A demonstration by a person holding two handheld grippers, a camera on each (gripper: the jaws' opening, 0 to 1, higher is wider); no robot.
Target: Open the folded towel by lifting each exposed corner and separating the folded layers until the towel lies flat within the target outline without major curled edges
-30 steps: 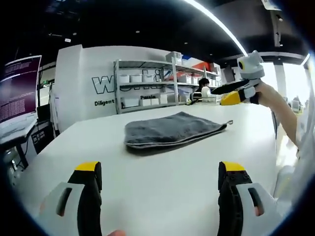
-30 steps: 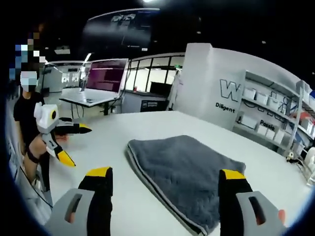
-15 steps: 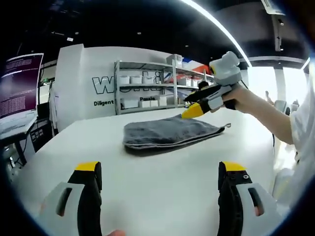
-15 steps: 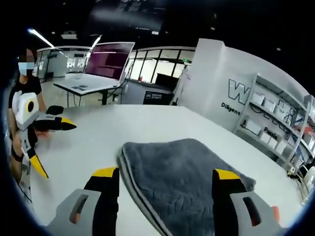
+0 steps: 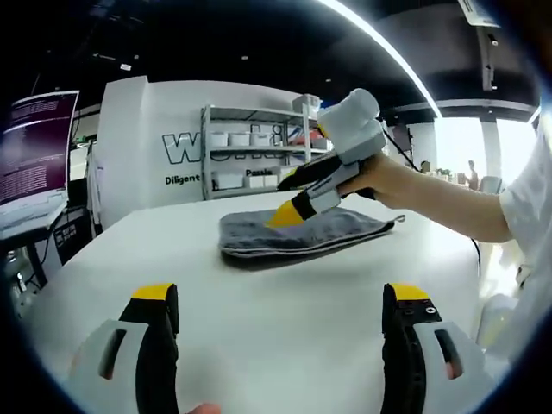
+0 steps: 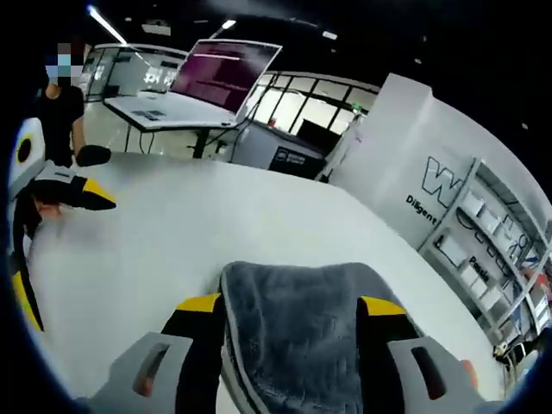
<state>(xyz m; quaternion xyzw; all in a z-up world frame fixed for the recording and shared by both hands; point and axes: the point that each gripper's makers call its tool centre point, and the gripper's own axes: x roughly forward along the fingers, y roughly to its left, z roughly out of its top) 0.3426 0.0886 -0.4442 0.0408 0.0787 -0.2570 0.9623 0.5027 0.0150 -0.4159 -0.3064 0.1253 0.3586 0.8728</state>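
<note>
Near the bench's [image 5: 259, 302] far edge lies the grey towel [image 5: 297, 235], folded, piped hem outward. Right claw [image 6: 289, 308] hangs over it, spread wide, empty, straddling a corner, probably to pinch the top layer. Left claw [image 5: 280, 297] waits open, empty, well apart.

The white table [image 5: 259, 302] lies bare between the left gripper [image 5: 280, 306] and the folded grey towel [image 5: 297, 235], so this gripper has free passage forward up to the towel's near edge. Over the towel the way is taken by the right gripper [image 5: 289, 207] and the person's forearm [image 5: 440, 198], which reach in from the right side, low above the cloth. In the right gripper view the table surface [image 6: 147, 250] to the left of the towel [image 6: 302, 328] is open, with the left gripper [image 6: 60, 233] well apart at the far edge.
</note>
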